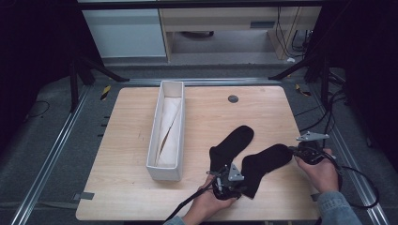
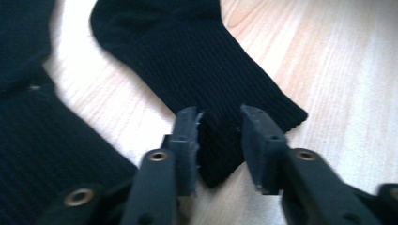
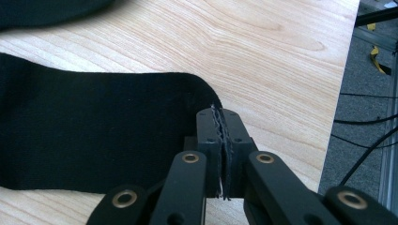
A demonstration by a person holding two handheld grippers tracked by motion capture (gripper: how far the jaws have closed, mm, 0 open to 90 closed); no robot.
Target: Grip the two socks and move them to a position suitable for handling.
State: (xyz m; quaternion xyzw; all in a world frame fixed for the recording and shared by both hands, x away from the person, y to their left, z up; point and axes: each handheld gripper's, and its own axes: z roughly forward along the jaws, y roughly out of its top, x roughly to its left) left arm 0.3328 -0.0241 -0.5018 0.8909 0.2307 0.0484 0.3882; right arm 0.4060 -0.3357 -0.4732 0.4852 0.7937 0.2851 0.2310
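1. I'm looking down at two black ribbed knit socks lying on the light wooden table [image 1: 141,187]; the near black sock [image 1: 264,164] lies just right of the far black sock [image 1: 232,145], and their lower ends sit close together by my left hand.
2. My right gripper [image 3: 220,123] has its jaws pressed together on the rounded end of the near sock, fabric pinched between them.
3. My left gripper [image 2: 219,123] straddles the cuff corner of that same sock; the jaws stand apart with the knit between them, and I see no squeeze yet, so no grip there.
4. Progress, as I judge it: one end is secured, the other is about to be taken. Lifting, folding or pairing is still to do, and so is putting anything away.
5. The tall narrow white box [image 1: 165,140] left of the socks holds pale cloth, no black sock.
6. The near sock's long axis runs diagonally, cuff toward me at lower left, toe up and right toward the table's right edge.
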